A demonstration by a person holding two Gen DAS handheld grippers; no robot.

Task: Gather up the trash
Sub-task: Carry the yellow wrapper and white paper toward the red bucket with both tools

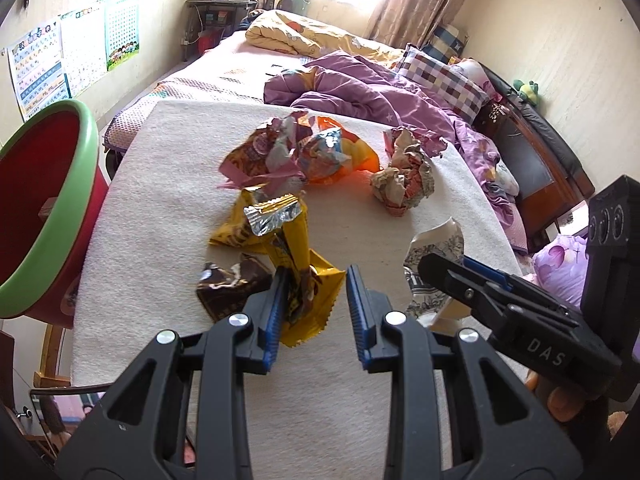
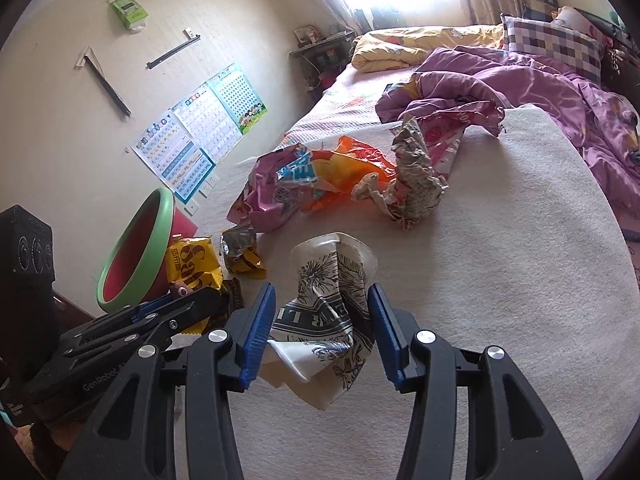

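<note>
Trash lies on a cream cloth-covered table [image 1: 160, 184]. My left gripper [image 1: 314, 300] is open, its jaws on either side of a yellow snack wrapper [image 1: 296, 280] that reaches between them. A brown wrapper [image 1: 228, 284] lies just left of it. My right gripper [image 2: 322, 328] is open around a crumpled white paper cup with black print [image 2: 332, 292], also in the left wrist view [image 1: 436, 248]. Farther back lie a pink and orange wrapper pile [image 1: 304, 152] and a crumpled paper ball [image 1: 404, 176]. A red bin with a green rim [image 1: 48, 208] stands at the table's left edge.
Behind the table is a bed with a purple quilt [image 1: 360, 88], a yellow blanket [image 1: 296, 32] and a checked pillow [image 1: 440, 76]. Posters [image 1: 76, 48] hang on the left wall. The right gripper's body [image 1: 520, 312] sits close on the left gripper's right.
</note>
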